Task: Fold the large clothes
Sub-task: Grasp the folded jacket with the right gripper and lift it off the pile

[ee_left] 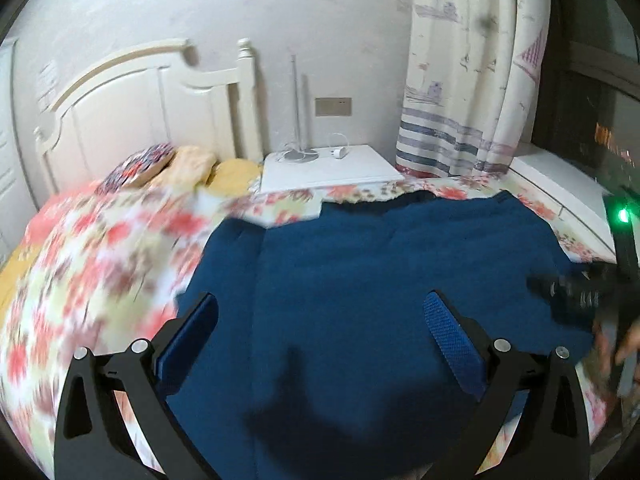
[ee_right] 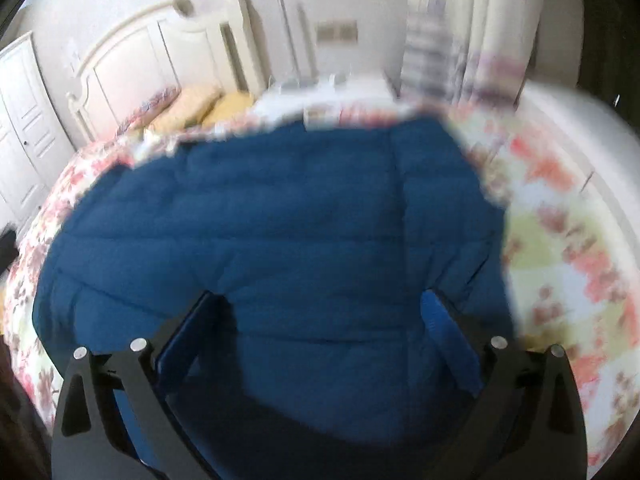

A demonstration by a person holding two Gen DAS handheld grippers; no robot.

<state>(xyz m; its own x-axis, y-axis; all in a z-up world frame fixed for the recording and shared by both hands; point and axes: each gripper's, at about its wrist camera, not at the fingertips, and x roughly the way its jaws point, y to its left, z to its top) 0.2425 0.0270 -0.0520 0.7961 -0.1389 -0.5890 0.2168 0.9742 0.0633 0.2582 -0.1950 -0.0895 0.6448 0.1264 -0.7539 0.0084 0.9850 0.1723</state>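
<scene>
While both of my claws hang spread wide with nothing between their blue pads, my left claw (ee_left: 320, 320) and my right claw (ee_right: 324, 316) sit low over the blue quilted jacket (ee_right: 280, 220). It lies spread flat on the bed's floral cover (ee_left: 92, 264). Beyond it stand the white nightstand (ee_left: 340, 168), cream headboard (ee_left: 132, 108) and striped curtain (ee_left: 460, 80).

bed (ee_left: 100, 248) wearing floral quilt (ee_right: 560, 240), blue padded jacket (ee_left: 360, 280) lying spread flat on quilt, pillows (ee_left: 192, 164) sitting against white headboard (ee_left: 132, 100)
</scene>
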